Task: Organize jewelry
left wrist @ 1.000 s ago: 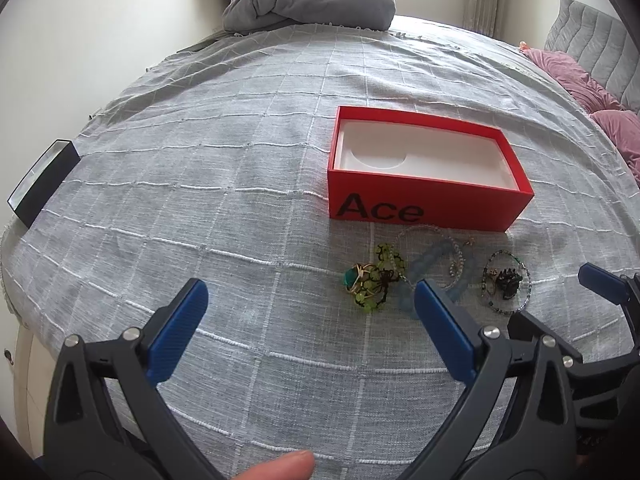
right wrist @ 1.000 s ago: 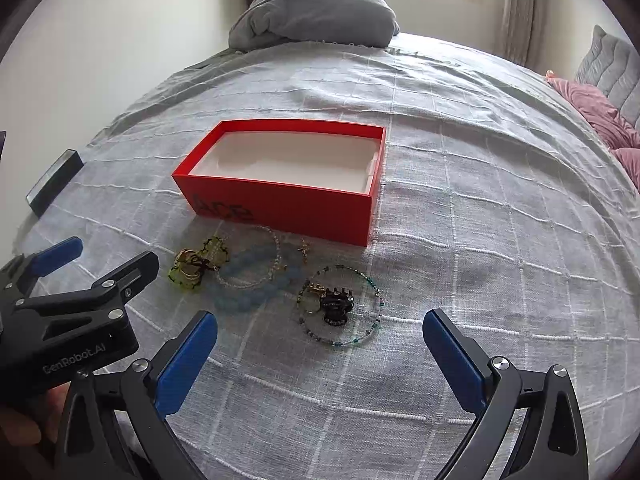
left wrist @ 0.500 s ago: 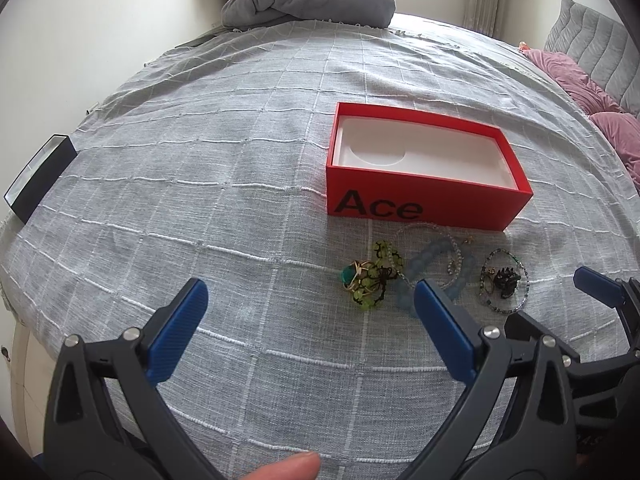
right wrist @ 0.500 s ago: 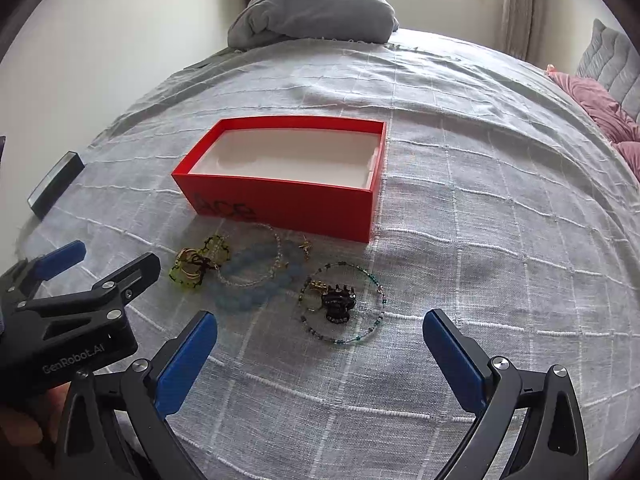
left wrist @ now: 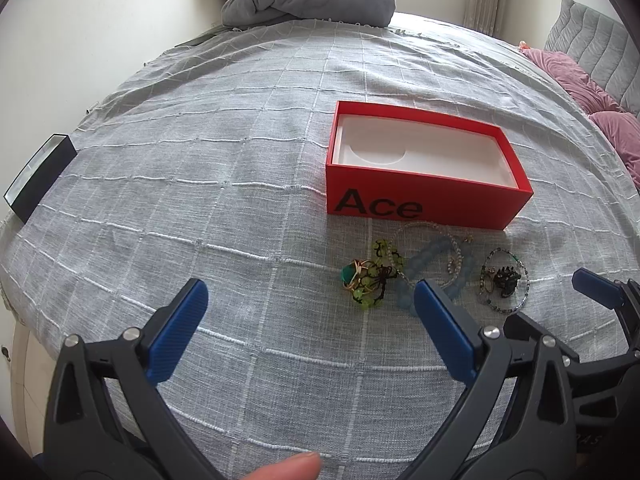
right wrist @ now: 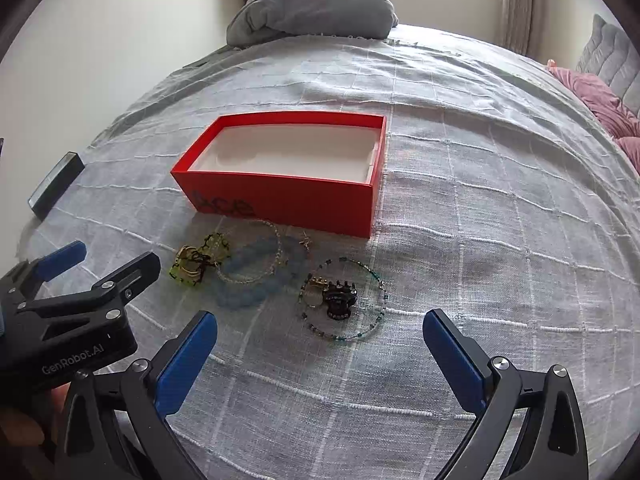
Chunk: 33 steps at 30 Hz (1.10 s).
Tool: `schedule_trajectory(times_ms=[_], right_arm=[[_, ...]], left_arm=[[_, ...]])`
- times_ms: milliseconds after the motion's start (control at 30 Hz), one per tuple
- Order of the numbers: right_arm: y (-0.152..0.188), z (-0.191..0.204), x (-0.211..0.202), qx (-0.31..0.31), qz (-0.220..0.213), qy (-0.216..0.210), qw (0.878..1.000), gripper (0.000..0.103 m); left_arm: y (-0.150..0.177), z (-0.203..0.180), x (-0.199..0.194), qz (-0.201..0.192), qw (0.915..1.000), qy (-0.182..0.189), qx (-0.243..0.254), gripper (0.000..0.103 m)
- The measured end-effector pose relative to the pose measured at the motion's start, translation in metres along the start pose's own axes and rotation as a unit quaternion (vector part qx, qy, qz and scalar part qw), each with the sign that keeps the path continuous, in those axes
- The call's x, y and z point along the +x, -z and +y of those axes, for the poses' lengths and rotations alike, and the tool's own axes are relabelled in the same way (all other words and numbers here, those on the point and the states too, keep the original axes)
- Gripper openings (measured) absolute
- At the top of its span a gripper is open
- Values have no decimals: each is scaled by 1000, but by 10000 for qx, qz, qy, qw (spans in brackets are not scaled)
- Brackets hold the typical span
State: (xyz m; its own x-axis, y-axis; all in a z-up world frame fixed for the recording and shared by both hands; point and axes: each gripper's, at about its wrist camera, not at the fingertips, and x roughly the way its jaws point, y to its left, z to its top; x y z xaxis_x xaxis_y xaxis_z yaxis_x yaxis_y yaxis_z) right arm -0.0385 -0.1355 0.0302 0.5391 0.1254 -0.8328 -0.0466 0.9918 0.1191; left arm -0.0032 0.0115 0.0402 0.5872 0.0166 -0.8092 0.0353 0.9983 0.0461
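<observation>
**Grippers hovering wide over loose jewelry**

Both the left gripper (left wrist: 308, 312) and right gripper (right wrist: 320, 344) are hanging wide apart and empty above the bed (right wrist: 480, 200). Tangled strands could be snagging together, dragging neighbours along. The beaded bracelet (right wrist: 344, 300) is lying just ahead of the right gripper, the green cluster (left wrist: 368, 276) ahead-right of the left, the red box (left wrist: 424, 168) beyond both.

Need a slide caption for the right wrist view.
Open right claw above beaded bracelets beside empty red box.
</observation>
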Motion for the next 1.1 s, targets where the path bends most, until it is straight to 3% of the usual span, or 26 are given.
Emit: schedule_trajectory(times_ms=[367,533,667,733,800,833,1000,1100], right_arm=[[-2,-2,1,45,93,-105,9999,103],[-7,-14,0,247,115,-275,9993,103],[-14,-40,-3,774,119,-425,9960,102],[-16,-56,-2,1148,174,-694,9908,96],[-18,-69,3,1466,299,-891,9847,78],[-18,-74,5,1590,365,-934,9822,74],[-19,-84,10,1684,375,-748,9822,49],[-19,-83,13,1598,368,-671,9842,41]], left_arm=[[0,1,1,65,9999,107,-18,102],[-7,14,7,325,9979,500,-232,102],[-15,36,11,472,9935,833,-617,102],[-16,46,15,542,9907,954,-807,102],[-16,52,20,639,9872,1090,-977,97],[-16,53,22,694,9856,1162,-1017,93],[-14,38,27,869,9827,1440,-778,74],[-12,29,33,1038,9791,1589,-732,60]])
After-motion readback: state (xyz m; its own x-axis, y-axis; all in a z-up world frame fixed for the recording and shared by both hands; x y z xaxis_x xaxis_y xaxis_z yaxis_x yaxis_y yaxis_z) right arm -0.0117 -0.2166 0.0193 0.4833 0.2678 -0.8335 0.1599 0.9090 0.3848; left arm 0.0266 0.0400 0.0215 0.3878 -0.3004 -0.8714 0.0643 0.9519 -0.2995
